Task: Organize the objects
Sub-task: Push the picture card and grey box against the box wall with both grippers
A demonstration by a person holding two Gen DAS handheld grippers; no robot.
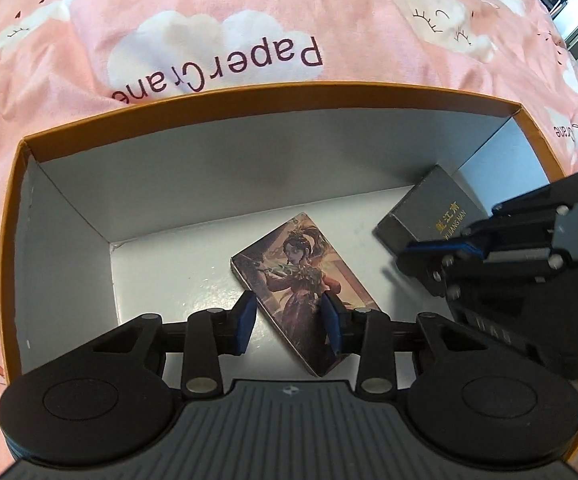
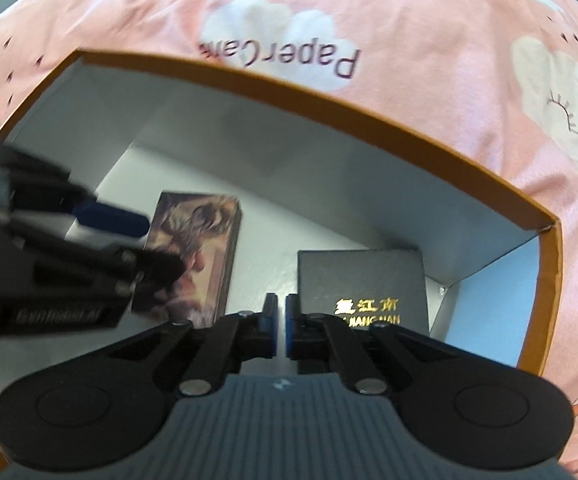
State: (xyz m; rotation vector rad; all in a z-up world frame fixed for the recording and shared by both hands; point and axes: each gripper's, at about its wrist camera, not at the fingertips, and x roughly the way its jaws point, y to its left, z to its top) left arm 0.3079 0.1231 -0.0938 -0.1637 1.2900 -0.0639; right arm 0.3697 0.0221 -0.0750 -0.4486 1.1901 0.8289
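Inside the orange-rimmed box point(image 1: 249, 92), illustrated card box point(image 1: 305, 280) lies flat; left gripper point(image 1: 289, 320) straddles it, jaws narrow, contact unclear. Right gripper point(image 2: 280, 320) closed, empty. Probably light, stiff, glossy; grip long edges.

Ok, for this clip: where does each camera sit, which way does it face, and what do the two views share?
Left wrist: on the left gripper, looking steeply down into the orange-rimmed box; its fingers straddle the illustrated card box; the right gripper enters from the right.
Right wrist: on the right gripper, also facing down into the box, jaws shut with nothing between them, beside the black box; the left gripper crosses at left.
Shared: both small boxes, the box, the pink cloth.
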